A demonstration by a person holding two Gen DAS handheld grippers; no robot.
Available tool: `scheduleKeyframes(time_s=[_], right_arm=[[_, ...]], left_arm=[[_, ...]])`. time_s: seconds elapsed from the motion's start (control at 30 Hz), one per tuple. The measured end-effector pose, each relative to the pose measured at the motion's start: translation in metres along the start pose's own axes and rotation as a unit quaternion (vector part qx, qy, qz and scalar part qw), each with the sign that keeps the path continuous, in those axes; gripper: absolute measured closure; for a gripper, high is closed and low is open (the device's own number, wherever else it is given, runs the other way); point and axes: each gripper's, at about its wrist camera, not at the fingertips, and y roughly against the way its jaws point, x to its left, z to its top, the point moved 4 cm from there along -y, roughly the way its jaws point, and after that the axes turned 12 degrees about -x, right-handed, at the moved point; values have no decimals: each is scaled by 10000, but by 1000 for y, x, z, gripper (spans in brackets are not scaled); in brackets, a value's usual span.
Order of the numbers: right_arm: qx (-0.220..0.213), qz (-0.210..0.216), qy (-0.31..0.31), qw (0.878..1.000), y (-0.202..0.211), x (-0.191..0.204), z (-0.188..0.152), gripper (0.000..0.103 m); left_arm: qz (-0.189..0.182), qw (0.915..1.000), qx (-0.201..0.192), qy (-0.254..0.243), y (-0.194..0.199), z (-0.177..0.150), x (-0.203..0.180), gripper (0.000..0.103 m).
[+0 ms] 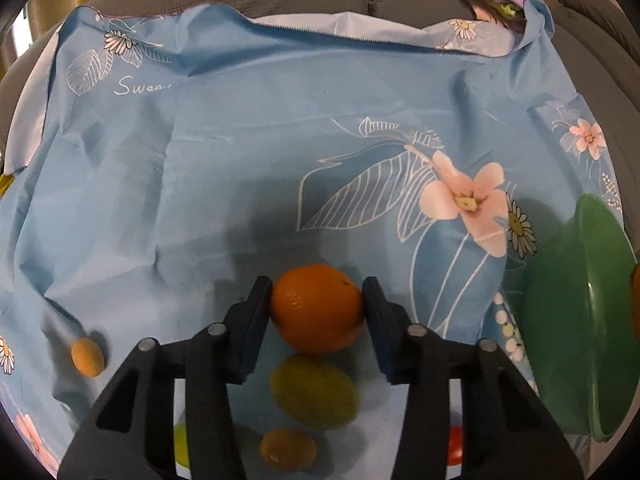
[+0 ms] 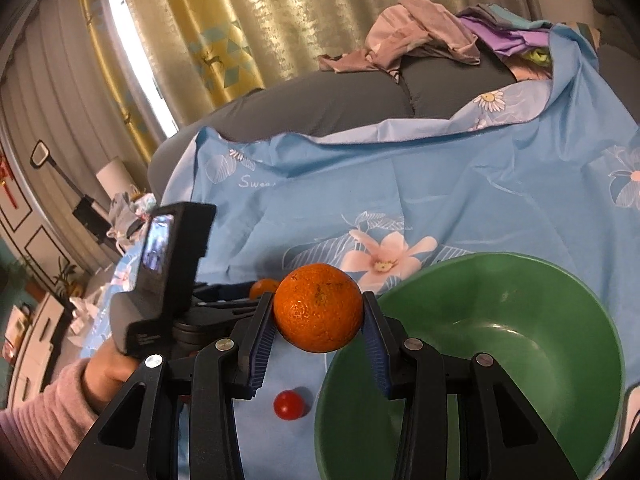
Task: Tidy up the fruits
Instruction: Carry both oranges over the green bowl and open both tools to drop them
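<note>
My left gripper (image 1: pixel 318 304) points down at the blue flowered cloth (image 1: pixel 240 160), and its pads press both sides of a round orange (image 1: pixel 318 310) resting there. My right gripper (image 2: pixel 318 312) is shut on a second orange (image 2: pixel 318 307), held in the air just left of the green bowl's rim (image 2: pixel 500 258). The bowl looks empty inside. In the left wrist view the same bowl (image 1: pixel 560 340) stands at the right edge. The left gripper's body (image 2: pixel 172 264), held by a hand in a pink sleeve (image 2: pixel 48 412), shows at the left of the right wrist view.
More fruit lies on the cloth near the left gripper: a small oval orange fruit (image 1: pixel 88 357), a yellow-green lemon (image 1: pixel 314 390), a small orange (image 1: pixel 287 449) and a red tomato (image 2: pixel 289 405). A grey sofa back (image 2: pixel 320 96) with piled clothes (image 2: pixel 420 32) rises behind.
</note>
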Motion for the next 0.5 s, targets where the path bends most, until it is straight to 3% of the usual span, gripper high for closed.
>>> scheduleKeyframes(time_s=[0.3,0.5], right_arm=[[-35,-85,38,10000,13,-2,-3,60],[-101,-185,13,9998,25,-5,-4,60]], left_arm=[[-146,9998,-114,122,14,5,4,59],[-341,9978,-567,13,68,8,1,59]])
